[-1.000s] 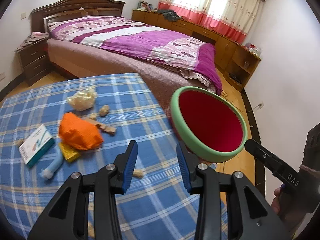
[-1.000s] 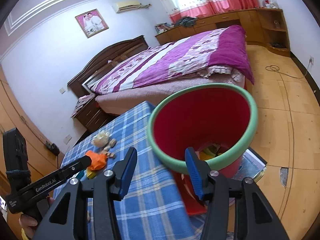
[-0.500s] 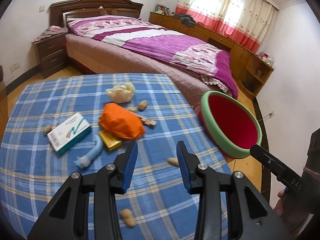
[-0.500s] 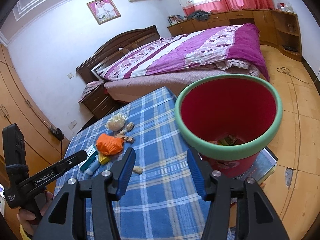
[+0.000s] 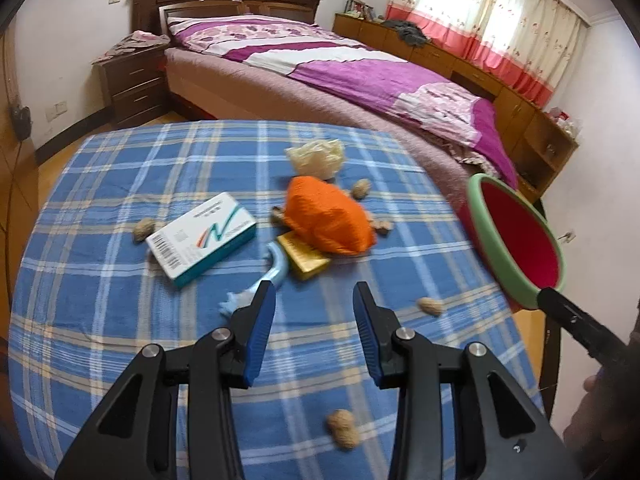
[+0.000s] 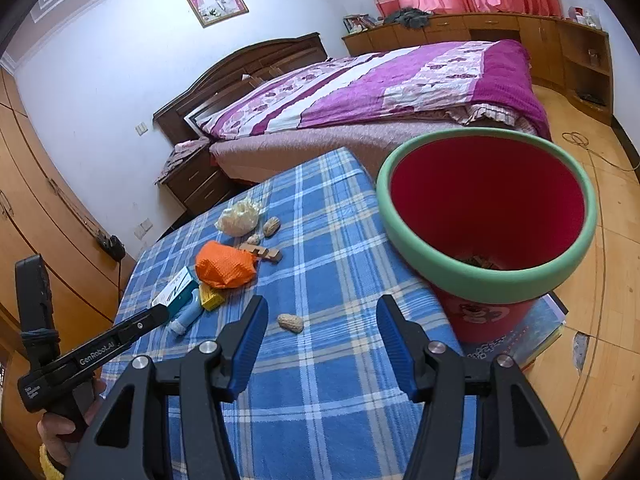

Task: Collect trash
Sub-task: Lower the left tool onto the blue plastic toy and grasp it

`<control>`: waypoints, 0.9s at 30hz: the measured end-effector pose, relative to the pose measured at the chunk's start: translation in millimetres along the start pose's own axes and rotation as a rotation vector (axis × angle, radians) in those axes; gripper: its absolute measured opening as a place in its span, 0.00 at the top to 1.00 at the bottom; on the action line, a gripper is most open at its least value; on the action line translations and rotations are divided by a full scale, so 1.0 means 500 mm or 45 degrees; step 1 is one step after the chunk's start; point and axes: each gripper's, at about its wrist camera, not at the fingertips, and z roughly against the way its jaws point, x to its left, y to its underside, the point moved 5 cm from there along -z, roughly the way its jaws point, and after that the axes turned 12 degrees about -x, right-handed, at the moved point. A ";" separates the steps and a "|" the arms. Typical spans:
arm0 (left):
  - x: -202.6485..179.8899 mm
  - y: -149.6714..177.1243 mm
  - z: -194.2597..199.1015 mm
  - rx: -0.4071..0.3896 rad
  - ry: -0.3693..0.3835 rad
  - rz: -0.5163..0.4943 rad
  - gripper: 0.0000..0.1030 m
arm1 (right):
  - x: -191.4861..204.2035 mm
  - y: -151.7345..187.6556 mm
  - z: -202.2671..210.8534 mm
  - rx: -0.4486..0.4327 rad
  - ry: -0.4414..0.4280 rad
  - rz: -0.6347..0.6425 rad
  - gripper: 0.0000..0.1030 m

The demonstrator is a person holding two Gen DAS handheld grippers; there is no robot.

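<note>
Trash lies on the blue plaid table (image 5: 120, 184): an orange bag (image 5: 328, 216), a white-and-teal box (image 5: 202, 238), a yellow packet (image 5: 303, 258), a light blue tube (image 5: 260, 284), a crumpled clear bag (image 5: 316, 156) and several peanuts (image 5: 430, 306). A red bin with a green rim (image 6: 486, 220) stands beside the table's right edge, with scraps inside. My left gripper (image 5: 314, 326) is open and empty, just short of the tube. My right gripper (image 6: 322, 340) is open and empty above the table, near a peanut (image 6: 291, 322).
A bed with a purple quilt (image 5: 360, 68) stands behind the table, a nightstand (image 5: 132, 84) to its left. The bin rests on a book or mat (image 6: 532, 332) on the wooden floor. Cabinets line the far wall.
Both grippers have drawn back and swung left, away from the bin and toward the trash pile. The bin has shifted to the right in both views. Both stay open.
</note>
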 end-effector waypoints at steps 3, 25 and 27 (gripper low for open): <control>0.018 0.004 -0.010 0.009 -0.024 0.000 0.61 | 0.006 0.007 -0.015 0.021 -0.002 0.003 0.41; 0.067 0.031 -0.113 0.140 -0.090 -0.066 0.61 | 0.028 0.036 -0.080 0.117 -0.008 0.020 0.40; 0.065 0.032 -0.114 0.127 -0.095 -0.077 0.68 | 0.029 0.037 -0.081 0.119 -0.009 0.023 0.40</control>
